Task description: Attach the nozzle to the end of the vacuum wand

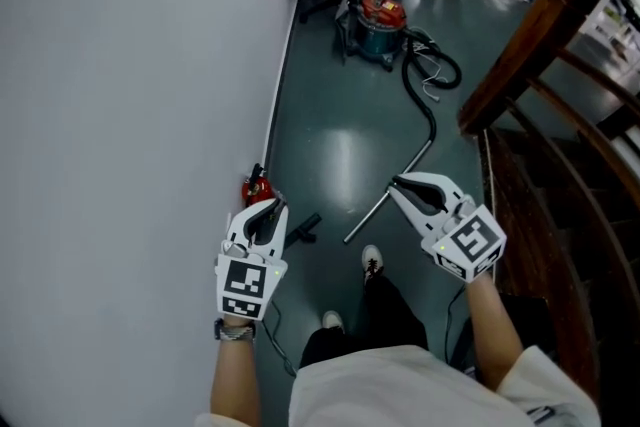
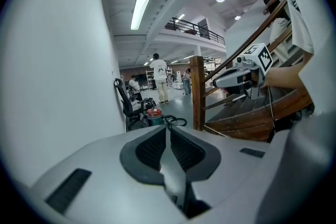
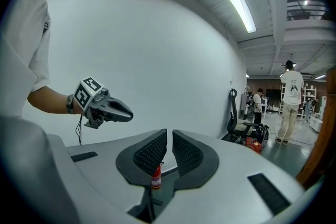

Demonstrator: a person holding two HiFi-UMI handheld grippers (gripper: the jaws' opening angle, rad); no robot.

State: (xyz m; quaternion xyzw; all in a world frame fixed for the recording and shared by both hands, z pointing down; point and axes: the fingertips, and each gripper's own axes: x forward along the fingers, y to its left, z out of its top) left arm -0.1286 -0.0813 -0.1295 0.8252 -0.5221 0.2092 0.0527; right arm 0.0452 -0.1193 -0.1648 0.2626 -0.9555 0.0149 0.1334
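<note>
Silver metal vacuum wand (image 1: 368,216) flat on dark teal floor (image 1: 340,150), far end joined to black hose (image 1: 433,118) from red-topped canister vacuum (image 1: 381,18). Small black nozzle (image 1: 303,228) on floor just beside wand's free end, near red fire extinguisher (image 1: 256,187) at wall.

Left claw (image 2: 167,134) narrowed to a slit, empty. Right claw (image 3: 169,136) closed, empty. Both above floor, touching nothing.

Judged handling:
- Wand: rigid, light, smooth tube, likely slippery. Hold near free end.
- Nozzle: light hard plastic. Pinch across body, socket left clear.
</note>
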